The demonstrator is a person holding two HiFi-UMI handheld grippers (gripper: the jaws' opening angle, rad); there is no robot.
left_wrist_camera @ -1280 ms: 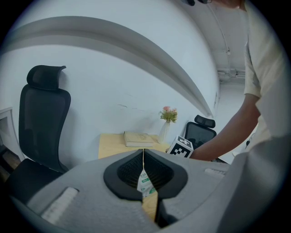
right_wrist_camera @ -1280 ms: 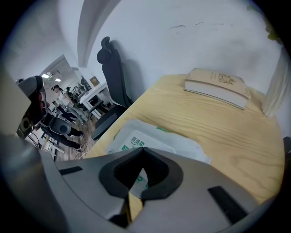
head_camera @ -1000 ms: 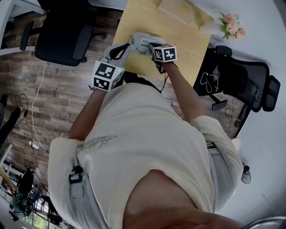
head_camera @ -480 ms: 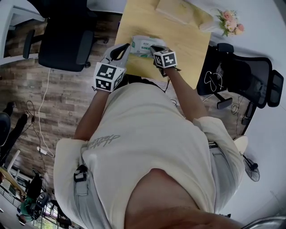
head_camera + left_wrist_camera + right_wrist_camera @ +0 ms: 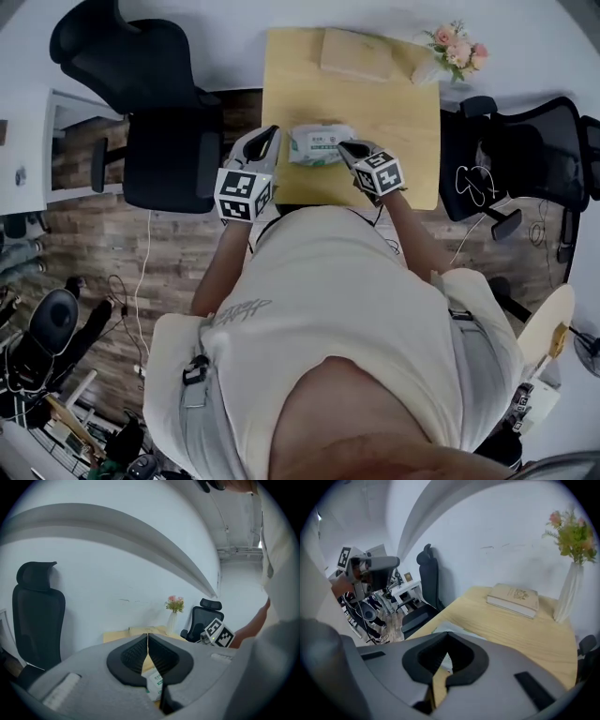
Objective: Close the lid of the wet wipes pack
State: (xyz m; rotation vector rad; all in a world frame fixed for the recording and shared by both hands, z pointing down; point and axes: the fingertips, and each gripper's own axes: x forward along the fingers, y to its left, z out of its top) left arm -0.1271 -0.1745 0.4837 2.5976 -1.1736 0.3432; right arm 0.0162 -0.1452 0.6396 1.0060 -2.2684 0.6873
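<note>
Matt pale-wood table carries a smooth plastic-film pack; at 12 o'clock, a book with a dull paper cover. Left hand-held gripper and right hand-held gripper: matt grey plastic, ribbed black pads. Floor: worn wood planks.

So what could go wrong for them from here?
1. Both the left tongs and the right tongs are shut beside the pack, and neither grips it, so pressing down on it might make it skid.
2. The pack lies toward the left edge of the table; a sideways push from the right tongs could slide it that way.
</note>
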